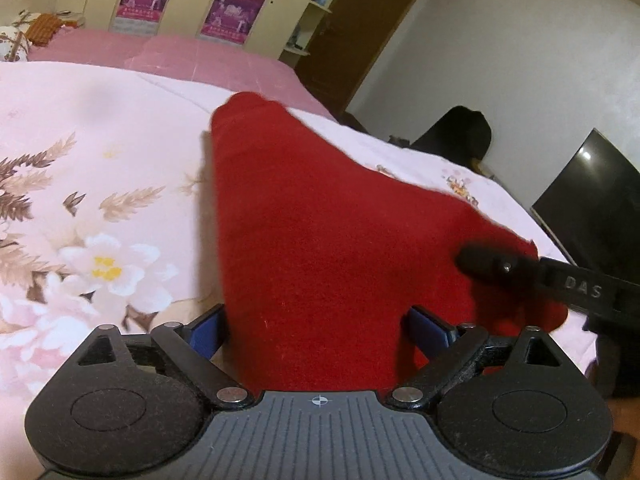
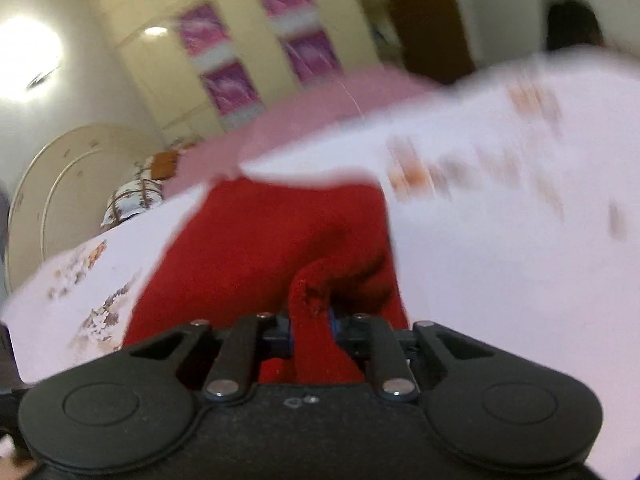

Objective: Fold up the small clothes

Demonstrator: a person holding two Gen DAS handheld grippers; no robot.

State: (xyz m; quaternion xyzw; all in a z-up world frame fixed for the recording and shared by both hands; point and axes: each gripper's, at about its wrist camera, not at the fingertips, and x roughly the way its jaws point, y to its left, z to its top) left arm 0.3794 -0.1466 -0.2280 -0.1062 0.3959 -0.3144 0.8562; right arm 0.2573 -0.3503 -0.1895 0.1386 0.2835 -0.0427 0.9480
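Jaws: left gripper spread around red garment; right gripper, lettered "DAS", pinching it on the bed.

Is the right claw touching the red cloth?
Touching. The right wrist view shows the right claw pinching a raised fold of the red cloth between its blue pads.

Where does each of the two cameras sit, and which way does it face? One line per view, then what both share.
Left wrist: on the left gripper, jaws apart around the red garment, looking across the floral bed cover to the wardrobe; the right gripper's finger shows at right.
Right wrist: on the right gripper, jaws pinching the garment; blurred.
Shared: red garment, bed cover, wardrobe posters.
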